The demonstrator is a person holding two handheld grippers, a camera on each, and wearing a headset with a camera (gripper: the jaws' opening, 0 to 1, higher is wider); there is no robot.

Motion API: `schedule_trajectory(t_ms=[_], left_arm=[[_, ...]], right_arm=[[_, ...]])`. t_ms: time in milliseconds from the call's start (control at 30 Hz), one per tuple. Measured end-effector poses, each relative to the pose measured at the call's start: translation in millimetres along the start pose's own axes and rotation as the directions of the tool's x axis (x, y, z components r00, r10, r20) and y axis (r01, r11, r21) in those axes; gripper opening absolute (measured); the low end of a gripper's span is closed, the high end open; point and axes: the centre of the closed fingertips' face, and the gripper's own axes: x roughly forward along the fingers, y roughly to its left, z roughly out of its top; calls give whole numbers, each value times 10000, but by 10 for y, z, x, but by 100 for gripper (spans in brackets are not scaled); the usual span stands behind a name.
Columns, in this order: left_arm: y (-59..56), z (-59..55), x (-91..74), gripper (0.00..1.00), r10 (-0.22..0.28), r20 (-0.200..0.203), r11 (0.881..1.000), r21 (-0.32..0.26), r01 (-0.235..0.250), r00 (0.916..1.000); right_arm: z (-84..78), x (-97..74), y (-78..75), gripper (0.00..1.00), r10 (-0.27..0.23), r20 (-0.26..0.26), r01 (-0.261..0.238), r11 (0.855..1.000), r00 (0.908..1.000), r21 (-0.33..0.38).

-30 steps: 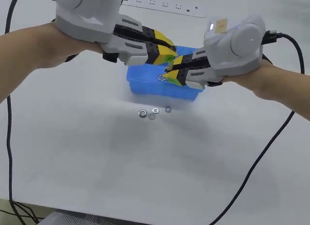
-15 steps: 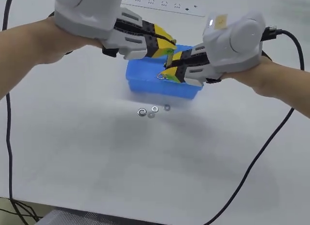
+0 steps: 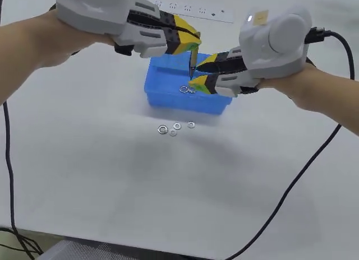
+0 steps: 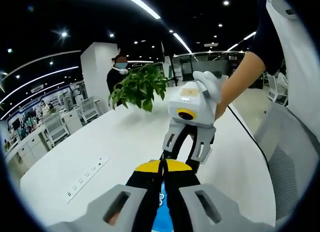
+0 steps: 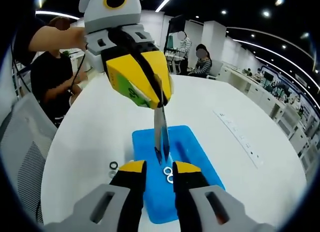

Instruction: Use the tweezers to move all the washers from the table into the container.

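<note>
White tabletop [image 3: 101, 181] carries everything. A black cable [image 3: 303, 176] runs across its right side, and a white power strip [image 3: 193, 10] lies at the far edge. Left gripper [image 3: 193, 41] sits at upper left of the head view, with a grey body and a yellow-and-black claw. Its claw is clamped tight on the tweezers [image 3: 192, 63], which hang near vertical with tips down over the container. In the right gripper view the tweezers [image 5: 161, 127] read as a slim, shiny metal pair, gripped at the upper end between the yellow pads, with the points low over the container floor. Right gripper [image 3: 197, 75] reaches in from the right side of the head view. Its claw is parted a little with nothing between, and is held over the container just beside the tweezer tips. Blue container [image 3: 168, 98] is a shallow rectangular tray with low walls, resting mid-tabletop. Inside it are two washers [image 3: 187, 90], small silver rings lying flat and touching or nearly so, close to the tweezer tips; same pair in the right gripper view [image 5: 168, 174]. On the tabletop just in front of the container's near wall lie four loose washers [image 3: 162, 129], flat and clustered close together. The leftmost looks largest.
</note>
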Motion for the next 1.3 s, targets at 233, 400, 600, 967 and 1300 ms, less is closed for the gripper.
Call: schedule_trajectory(t_ms=[233, 400, 600, 967, 1300], left_arm=[[-123, 112, -139, 5, 34, 423, 10000, 60, -36, 9991], [-198, 66, -212, 5, 292, 1001, 9992, -286, -265, 9945], [-355, -35, -315, 5, 452, 950, 9981, -462, -410, 9945], [-599, -302, -375, 5, 672, 414, 9938, -917, -632, 9969], [-726, -425, -335, 5, 724, 328, 9895, -1277, -677, 9968]], right_arm=[[10, -236, 33, 27, -463, 256, 450, 9977, 9986, 498], [-65, -409, 117, 27, -607, 351, 570, 9937, 9975, 968], [-241, -546, 278, 27, -485, 119, 468, 9926, 9988, 1119], [-341, -611, 566, 34, -162, 422, 99, 9893, 9990, 1456], [-510, -586, 831, 45, 207, 185, -232, 9887, 9996, 1480]])
